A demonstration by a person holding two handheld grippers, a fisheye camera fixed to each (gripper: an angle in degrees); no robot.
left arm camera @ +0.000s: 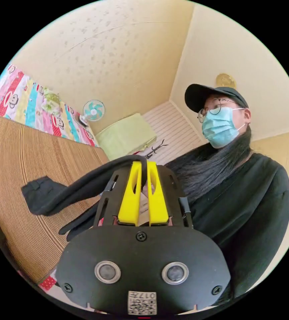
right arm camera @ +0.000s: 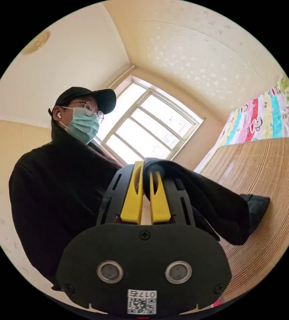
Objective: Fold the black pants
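The black pants hang lifted off the woven mat, an edge pinched in each of my grippers. My left gripper has its yellow fingers nearly together on the cloth; my right gripper is likewise narrow, with cloth draped over one finger. The fabric looks soft, limp and light, sagging toward the mat between my holds. I judge the grips belong at the edge's corners, kept taut. Beyond the mat lies a bright patterned sheet.

Legible text: none readable. A coded sticker is sitting on the left gripper's mount; another sticker on the right gripper's.
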